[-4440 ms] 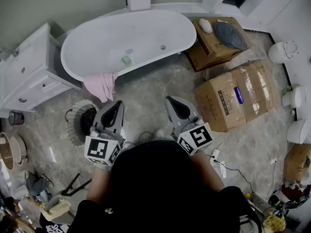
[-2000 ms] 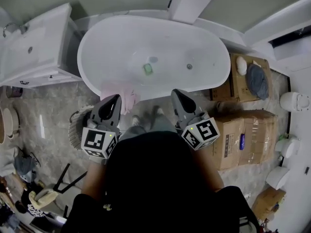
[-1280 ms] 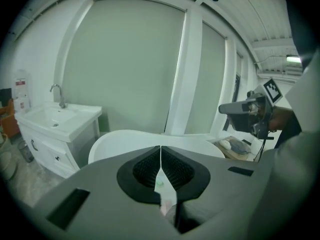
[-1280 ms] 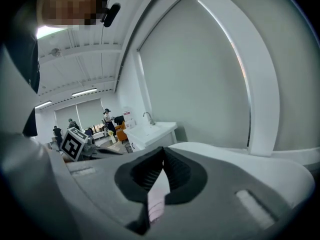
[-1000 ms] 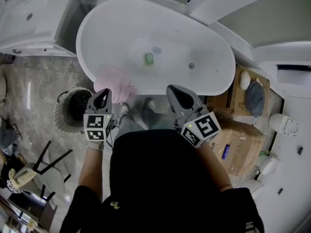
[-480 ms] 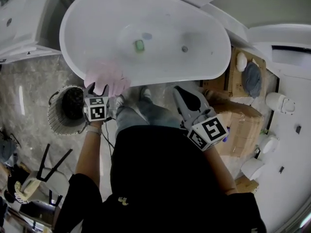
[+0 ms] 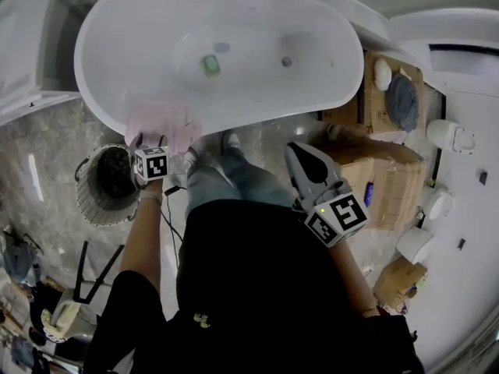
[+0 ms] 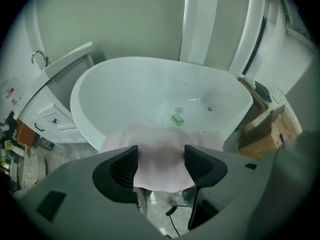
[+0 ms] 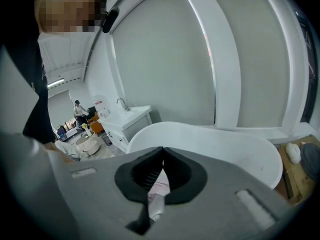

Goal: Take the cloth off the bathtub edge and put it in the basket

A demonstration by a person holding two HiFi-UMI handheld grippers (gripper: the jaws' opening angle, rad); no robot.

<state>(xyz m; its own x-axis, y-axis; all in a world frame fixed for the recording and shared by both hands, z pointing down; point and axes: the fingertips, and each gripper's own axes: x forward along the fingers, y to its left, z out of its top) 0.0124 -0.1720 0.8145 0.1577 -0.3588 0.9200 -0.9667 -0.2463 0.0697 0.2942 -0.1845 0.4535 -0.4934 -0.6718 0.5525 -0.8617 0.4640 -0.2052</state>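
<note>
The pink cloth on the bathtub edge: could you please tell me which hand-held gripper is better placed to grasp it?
Left. On the left hand-held gripper the jaws have just been opening and now flank the cloth on the bathtub rim. The right hand-held gripper is shut, away from it.

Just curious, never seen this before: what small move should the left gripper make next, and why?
Probably close the left gripper on the pink cloth: its jaws have just been opening and stand apart either side of that cloth, draped over the bathtub rim, without pressing it.
</note>
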